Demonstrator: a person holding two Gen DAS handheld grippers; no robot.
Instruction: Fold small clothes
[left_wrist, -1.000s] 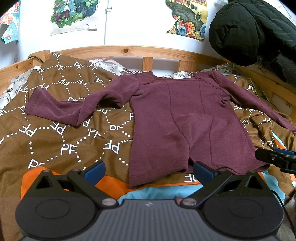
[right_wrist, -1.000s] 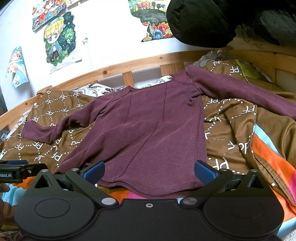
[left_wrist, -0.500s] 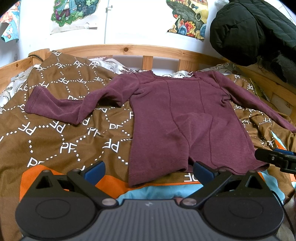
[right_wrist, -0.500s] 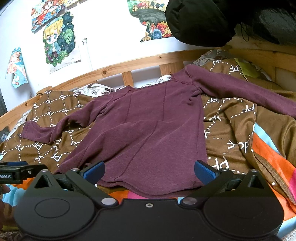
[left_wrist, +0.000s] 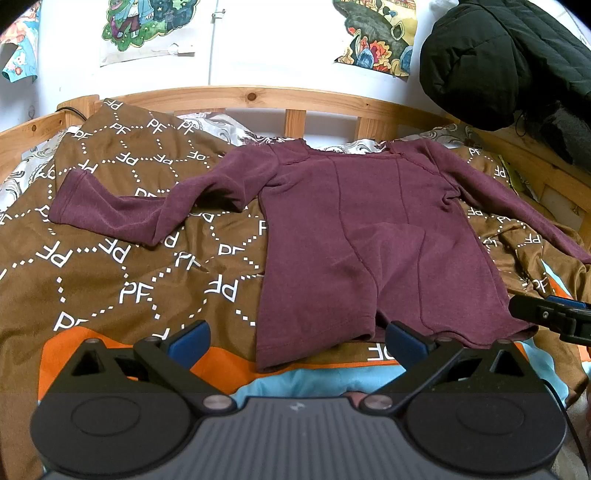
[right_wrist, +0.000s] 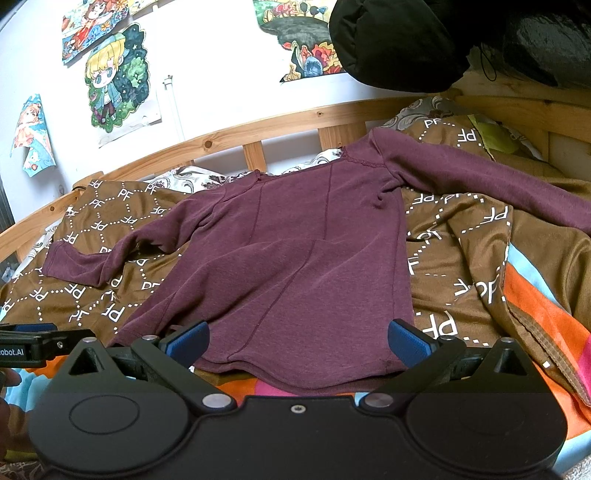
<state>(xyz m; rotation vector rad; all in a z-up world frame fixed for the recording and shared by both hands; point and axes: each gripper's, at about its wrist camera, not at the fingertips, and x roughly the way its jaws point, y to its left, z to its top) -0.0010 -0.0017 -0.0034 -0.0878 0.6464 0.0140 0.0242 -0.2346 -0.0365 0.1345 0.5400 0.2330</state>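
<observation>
A maroon long-sleeved shirt (left_wrist: 369, 236) lies spread flat on the bed, collar towards the headboard, both sleeves stretched out sideways. It also shows in the right wrist view (right_wrist: 295, 258). My left gripper (left_wrist: 295, 338) is open and empty, just short of the shirt's hem near its left corner. My right gripper (right_wrist: 297, 341) is open and empty, over the hem near its right half. The tip of the right gripper shows at the right edge of the left wrist view (left_wrist: 546, 317), and the left gripper's tip shows in the right wrist view (right_wrist: 37, 343).
A brown patterned blanket (left_wrist: 110, 266) covers the bed, with orange and blue bedding (right_wrist: 535, 295) below it. A wooden headboard (left_wrist: 258, 98) runs along the back. A black jacket (left_wrist: 498, 55) hangs at the upper right. Posters are on the white wall.
The left wrist view has shifted very slightly, with the shirt a touch higher in frame. Both grippers stay open and the shirt has not moved.
</observation>
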